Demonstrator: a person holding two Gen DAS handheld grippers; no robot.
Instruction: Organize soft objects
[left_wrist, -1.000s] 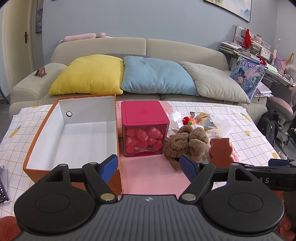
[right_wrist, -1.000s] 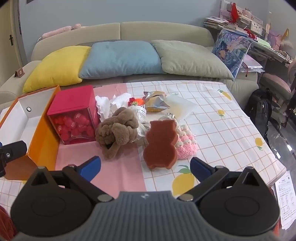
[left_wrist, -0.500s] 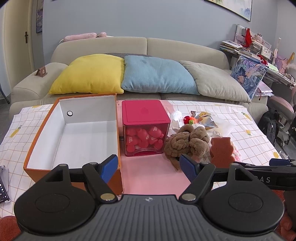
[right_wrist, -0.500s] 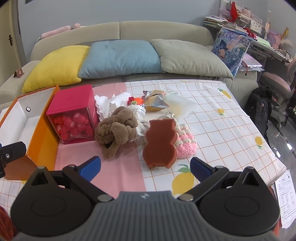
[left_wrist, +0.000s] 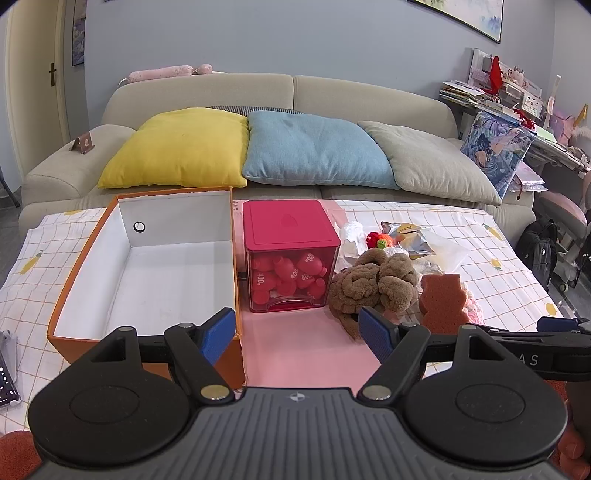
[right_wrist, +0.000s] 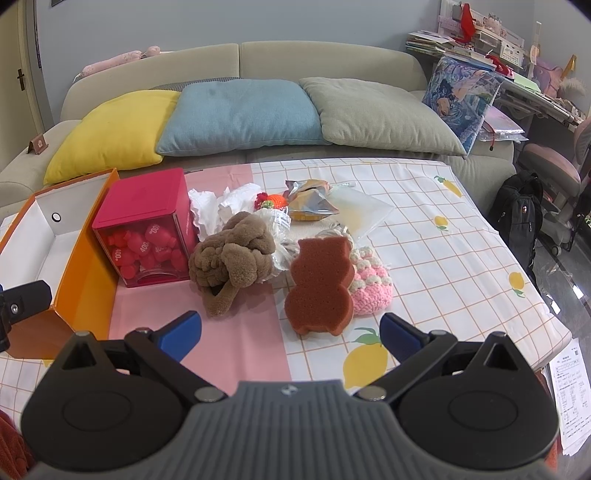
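1. My left gripper (left_wrist: 297, 330) hangs with its blue ribbed pads spread wide and nothing between them, above the pink strip of the tablecloth (right_wrist: 461, 236), just in front of the red box (left_wrist: 291, 254).
2. My right gripper (right_wrist: 290, 332) is equally wide and empty, its gap facing the bear-shaped sponge (right_wrist: 319, 286).
3. The red box is a clear-walled plastic cube with an opaque red lid, filled with small red bottle shapes; I use it as my landmark.
4. Left of the red box, touching or nearly so, sits the orange cardboard box (left_wrist: 147, 266), open-topped, white inside, with a round grommet hole in its far wall.
5. Right of the red box lies a brown plush toy (right_wrist: 232, 258), fuzzy and lumpy, knotted in rolls.
6. Further right stands the rust-coloured sponge, porous, flat, upright, leaning against a pink-and-cream crocheted piece (right_wrist: 371, 288).
7. Behind the plush, right of the red box: crumpled white paper (right_wrist: 218, 206), a small red-orange knitted item (right_wrist: 273, 201), a crinkled foil packet (right_wrist: 310, 201).
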